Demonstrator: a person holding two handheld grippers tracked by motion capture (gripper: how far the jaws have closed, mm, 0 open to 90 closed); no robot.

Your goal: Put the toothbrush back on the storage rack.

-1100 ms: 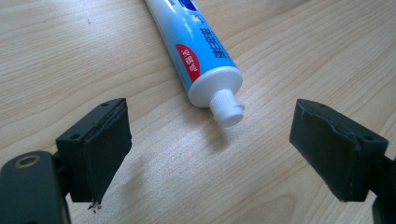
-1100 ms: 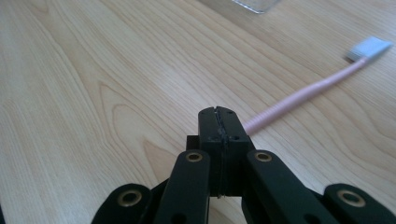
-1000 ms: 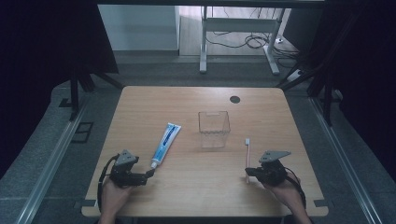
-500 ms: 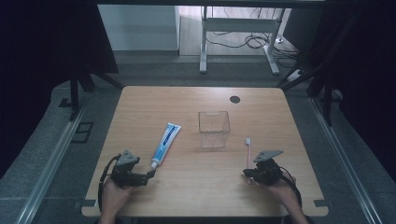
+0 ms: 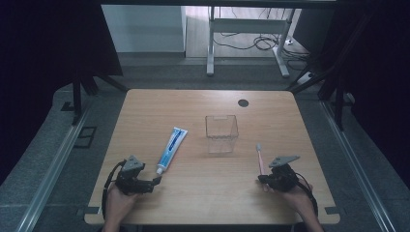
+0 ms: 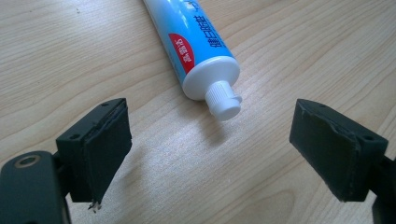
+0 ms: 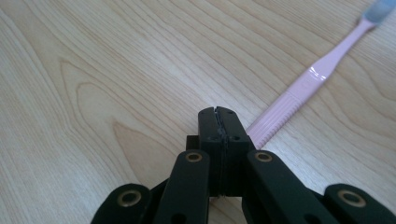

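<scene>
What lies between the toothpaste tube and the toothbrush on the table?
In the high view, the clear plastic box stands between the toothpaste tube and the toothbrush, slightly farther back.

one toothpaste tube (image 5: 172, 149), one toothbrush (image 5: 260, 158), one clear box (image 5: 221, 133)

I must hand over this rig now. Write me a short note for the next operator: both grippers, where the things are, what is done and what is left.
Left gripper: jaws wide open, low over the table, aimed at the white cap of the toothpaste tube; not touching it.
Right gripper: jaws shut together on nothing, tips beside the handle end of the pink toothbrush.
Things: tube and toothbrush lie flat on the table, one on each side of the clear container, which looks empty.
Done: nothing is picked up yet.
Left: probably grasp both items and put them in the container; the right gripper must open first.
</scene>
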